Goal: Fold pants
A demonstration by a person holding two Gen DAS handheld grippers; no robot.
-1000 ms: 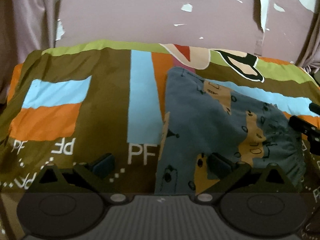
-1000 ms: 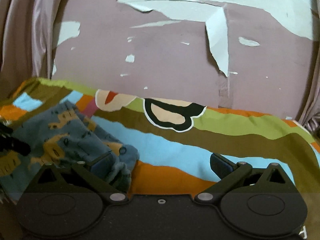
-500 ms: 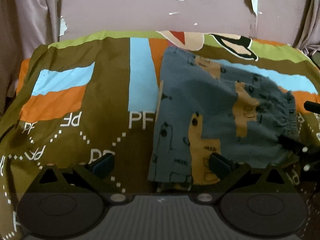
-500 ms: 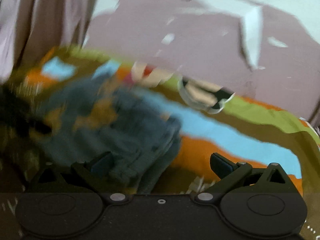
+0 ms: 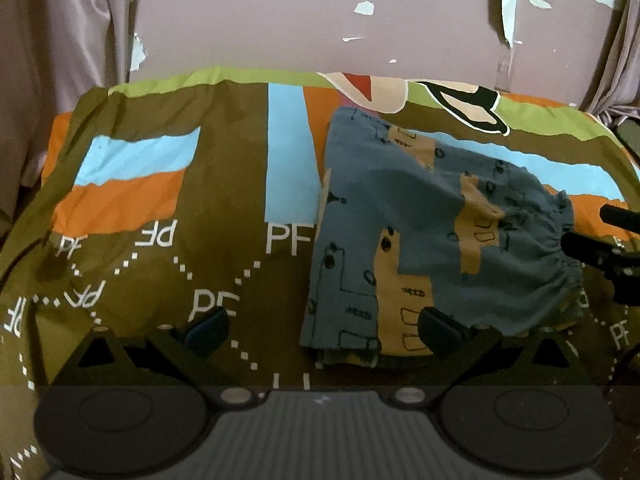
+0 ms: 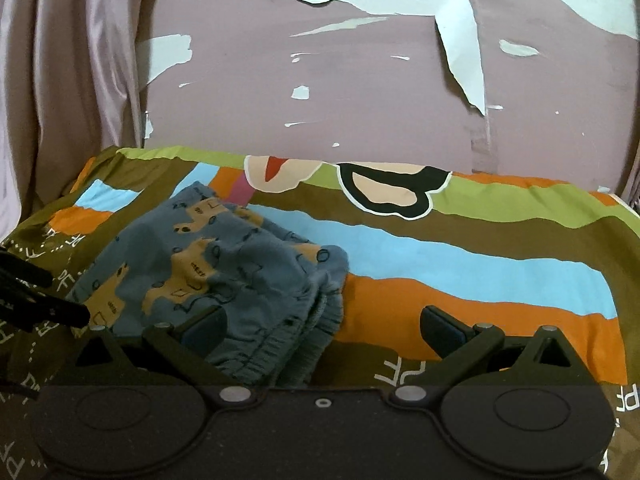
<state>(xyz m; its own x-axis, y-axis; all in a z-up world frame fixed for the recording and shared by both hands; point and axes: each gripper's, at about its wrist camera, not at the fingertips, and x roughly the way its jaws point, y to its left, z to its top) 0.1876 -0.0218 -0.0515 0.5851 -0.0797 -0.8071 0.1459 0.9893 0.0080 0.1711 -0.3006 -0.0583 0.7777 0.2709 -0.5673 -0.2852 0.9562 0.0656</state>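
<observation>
A: Left gripper (image 5: 322, 330) status?
B: I read fingers spread, empty. Right gripper (image 6: 322, 330) likewise (nothing held).
A: Pants (image 5: 432, 240)?
B: Folded, flat on the bedsheet (image 5: 160, 200), between both grippers.

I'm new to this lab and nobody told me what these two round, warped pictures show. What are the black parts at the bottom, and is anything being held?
There is no robot here: a person holds a two-finger tool in each hand, with a wide-angle camera on each looking forward along its fingers. One picture is from the left gripper, the other from the right gripper. The black shapes at the bottom are each tool's own fingers, spread open and holding nothing. On a colourful bedsheet lie folded blue pants with tan prints. In the left view, the black thing at the right edge is the other gripper. Behind is a wall with peeling paint.
</observation>
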